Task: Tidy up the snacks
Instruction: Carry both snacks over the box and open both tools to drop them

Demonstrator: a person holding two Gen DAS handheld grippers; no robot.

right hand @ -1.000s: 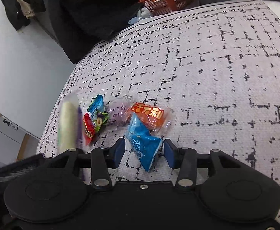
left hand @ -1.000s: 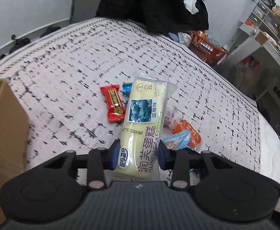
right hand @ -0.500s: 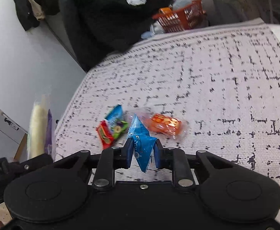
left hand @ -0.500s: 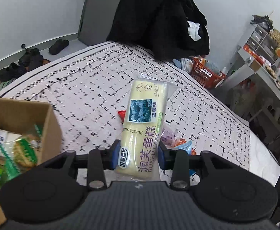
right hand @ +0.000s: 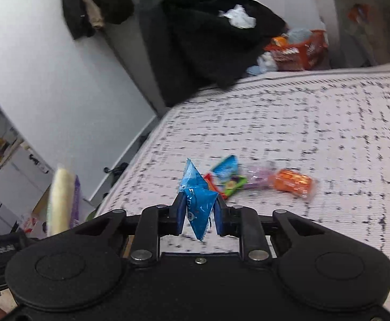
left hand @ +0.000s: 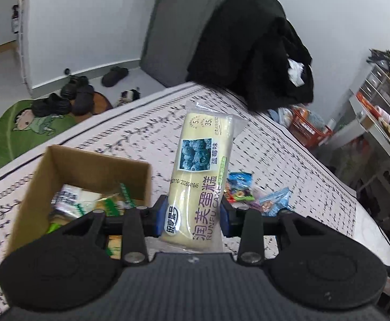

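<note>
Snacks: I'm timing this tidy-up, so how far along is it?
Partway. Done: several packets already lie in the box. In hand: the left claw grips the cake near the box, and the right claw grips a blue packet, clear of the bed. Left: the orange packet and a few small wrappers on the bed.

colours on the bed

the cake packet (left hand: 203, 171) is pale yellow with a blue berry picture and purple lettering. the small packet (right hand: 197, 200) is bright blue. the bed cover (right hand: 315, 123) is white with broken black grid lines. the box (left hand: 93, 163) is brown cardboard. loose snacks: one orange (right hand: 292, 180), one lilac (right hand: 259, 176). the clothes heap (left hand: 251, 56) is black; the basket (right hand: 301, 52) is orange.
</note>
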